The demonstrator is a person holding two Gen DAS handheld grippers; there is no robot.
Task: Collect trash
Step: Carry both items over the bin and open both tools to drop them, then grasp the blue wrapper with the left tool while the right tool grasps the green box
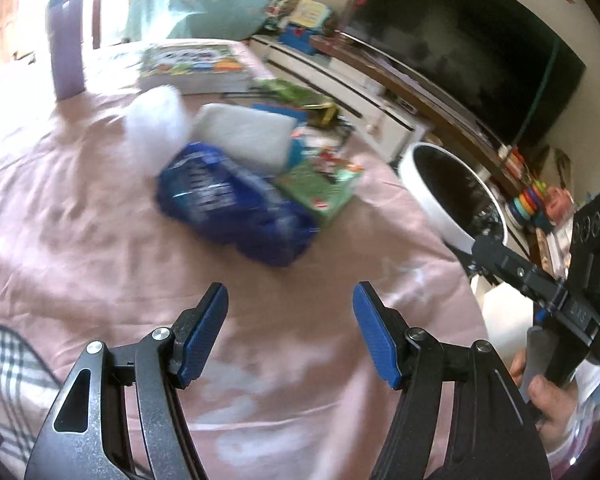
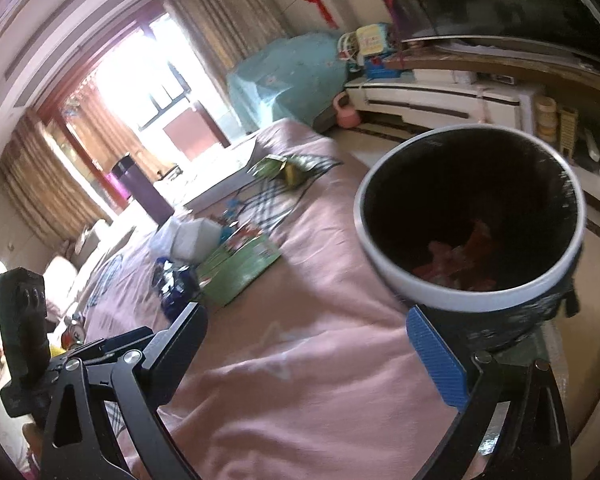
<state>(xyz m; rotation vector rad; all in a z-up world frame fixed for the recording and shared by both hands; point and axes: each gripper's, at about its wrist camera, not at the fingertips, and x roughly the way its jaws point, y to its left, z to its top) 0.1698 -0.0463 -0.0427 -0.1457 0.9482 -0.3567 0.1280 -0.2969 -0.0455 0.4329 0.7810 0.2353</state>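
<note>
A crumpled blue plastic wrapper [image 1: 236, 208] lies on the pink bedsheet [image 1: 100, 220], just ahead of my left gripper [image 1: 290, 320], which is open and empty. Behind it are a white packet [image 1: 244, 136], a white crumpled tissue [image 1: 156, 116] and a green packet [image 1: 320, 188]. A green and yellow wrapper [image 1: 300, 98] lies farther back. A white-rimmed black trash bin [image 2: 472, 216] with red scraps inside stands beside the bed, right in front of my right gripper [image 2: 312, 332], which is open. The bin also shows in the left wrist view [image 1: 452, 192].
A stack of books [image 1: 192, 66] and a purple bottle [image 1: 66, 40] stand at the far side of the bed. A TV [image 1: 480, 52] sits on a white and wood stand [image 1: 364, 80] to the right. A teal covered bundle [image 2: 288, 76] sits in the corner.
</note>
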